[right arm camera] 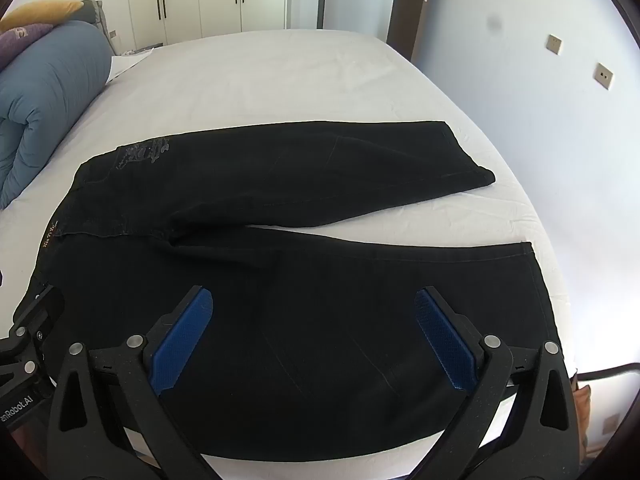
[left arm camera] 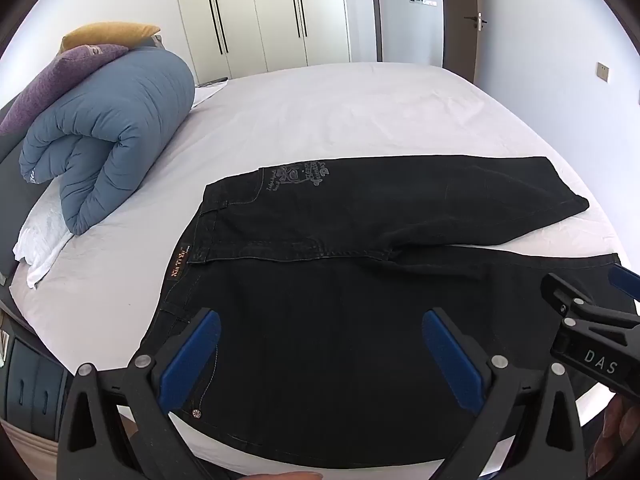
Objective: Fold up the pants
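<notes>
Black pants [left arm camera: 320, 264] lie flat and unfolded on the white bed [left arm camera: 320, 112], waist to the left, the two legs spread apart in a V to the right. They also show in the right wrist view [right arm camera: 280, 240]. My left gripper [left arm camera: 320, 344] is open and empty, hovering above the near hip area by the waistband. My right gripper [right arm camera: 314, 328] is open and empty above the near leg. The right gripper's body shows at the right edge of the left wrist view [left arm camera: 588, 320]. The left gripper's body shows at the left edge of the right wrist view [right arm camera: 28, 340].
A rolled blue duvet [left arm camera: 108, 148] with a purple pillow [left arm camera: 60, 76] and a yellow pillow [left arm camera: 108, 34] lies at the bed's left. White wardrobes [left arm camera: 260, 12] and a door [left arm camera: 460, 16] stand behind. The wall [right arm camera: 540, 100] runs along the bed's right side.
</notes>
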